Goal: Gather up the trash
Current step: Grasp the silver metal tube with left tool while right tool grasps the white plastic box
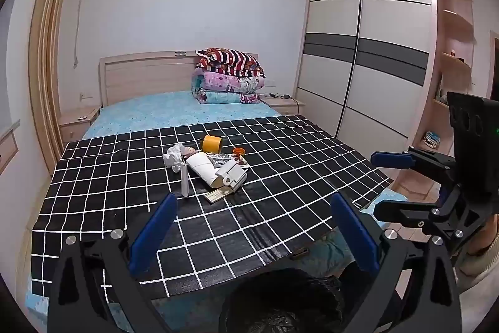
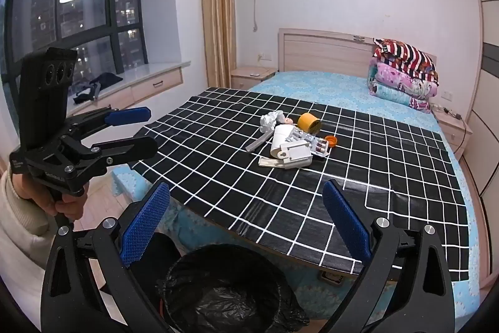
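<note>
while both claws gape wide and empty, trash pile (image 2: 288,142) mid-cloth, lined bin (image 2: 224,286) below bed edge

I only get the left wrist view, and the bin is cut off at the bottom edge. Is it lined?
Observer: Yes. The bin shows its whole rim here, lined with a black bag.
Operator: Can you see what holds my tongs?
Observer: A hand in a cream sleeve grips the handle below the left tongs, which stand open and empty.
Operator: What lies left of the bed?
Observer: A window with dark clothing on its sill.
</note>
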`<state>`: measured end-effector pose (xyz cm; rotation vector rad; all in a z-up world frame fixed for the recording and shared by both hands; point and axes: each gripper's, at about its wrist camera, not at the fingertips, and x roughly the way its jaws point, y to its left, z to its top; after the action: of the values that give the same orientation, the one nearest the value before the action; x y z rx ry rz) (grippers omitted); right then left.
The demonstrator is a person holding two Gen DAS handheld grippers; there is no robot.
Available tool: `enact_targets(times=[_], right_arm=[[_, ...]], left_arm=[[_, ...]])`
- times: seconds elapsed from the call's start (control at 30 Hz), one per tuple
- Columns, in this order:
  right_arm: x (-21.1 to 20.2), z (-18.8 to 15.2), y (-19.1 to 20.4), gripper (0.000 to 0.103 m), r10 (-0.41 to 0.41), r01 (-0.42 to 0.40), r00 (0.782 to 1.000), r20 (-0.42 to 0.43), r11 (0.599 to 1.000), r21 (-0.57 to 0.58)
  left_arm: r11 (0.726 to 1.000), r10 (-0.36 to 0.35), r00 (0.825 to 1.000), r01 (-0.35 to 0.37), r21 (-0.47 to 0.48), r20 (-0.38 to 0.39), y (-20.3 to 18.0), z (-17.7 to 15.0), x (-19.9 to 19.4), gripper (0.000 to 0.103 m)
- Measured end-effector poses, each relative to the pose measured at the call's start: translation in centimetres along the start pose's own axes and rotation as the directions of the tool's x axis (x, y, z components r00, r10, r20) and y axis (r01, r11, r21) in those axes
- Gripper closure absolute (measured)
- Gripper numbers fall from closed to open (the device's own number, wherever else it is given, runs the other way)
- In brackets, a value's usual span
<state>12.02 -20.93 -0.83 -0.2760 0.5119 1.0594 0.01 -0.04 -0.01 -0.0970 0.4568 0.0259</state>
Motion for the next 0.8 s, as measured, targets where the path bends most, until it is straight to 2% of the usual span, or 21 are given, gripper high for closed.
enact_targets(times=[0.43,0.8], right_arm=[[0.4,0.0,-0.3,0.004,0.0,0.0,1.0,-0.004,1.0,0.001],[3.4,0.1,-0.6,0.004,0.001,-0.001,0.999,-0.046,1.0,0.0]], left_arm=[[1.0,0.004,1.0,-0.004,-0.013,-0.011,0.4,-0.1,0.3,0.008],[0.998,0.037,0.998,-0.039,-0.044,-0.056,2.3,-0.4,1.6,0.008]])
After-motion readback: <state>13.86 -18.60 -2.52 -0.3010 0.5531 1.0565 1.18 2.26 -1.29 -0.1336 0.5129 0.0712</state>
